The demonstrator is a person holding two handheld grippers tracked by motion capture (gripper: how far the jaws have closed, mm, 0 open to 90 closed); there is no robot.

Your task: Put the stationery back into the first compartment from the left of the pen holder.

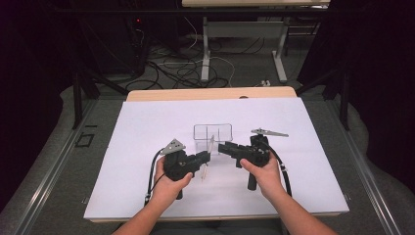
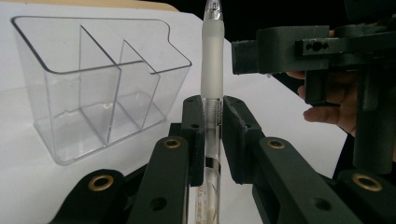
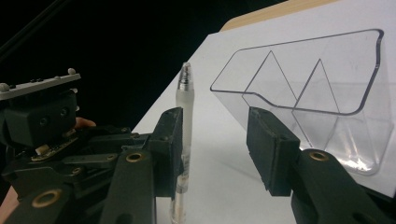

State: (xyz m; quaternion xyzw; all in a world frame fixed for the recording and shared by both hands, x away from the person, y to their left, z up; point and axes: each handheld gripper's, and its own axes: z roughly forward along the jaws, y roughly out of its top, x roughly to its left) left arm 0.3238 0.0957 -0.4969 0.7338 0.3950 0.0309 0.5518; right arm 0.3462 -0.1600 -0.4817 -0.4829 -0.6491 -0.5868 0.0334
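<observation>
A clear-barrelled pen [image 2: 212, 93] with a frosted white grip sleeve is being held upright, just in front of a transparent three-compartment organizer [image 2: 100, 84] that is standing on the white sheet [image 1: 147, 127] covering the table. The pen is being clamped between the pads of the left gripper [image 2: 213, 135], whose jaws are nearly closed on the barrel. The right gripper [image 3: 219, 149] is being kept open around nothing, one pad close beside the pen. In the high view both hands are being shown meeting in front of the organizer; the pen's printed lettering is being shown in the left gripper view.
</observation>
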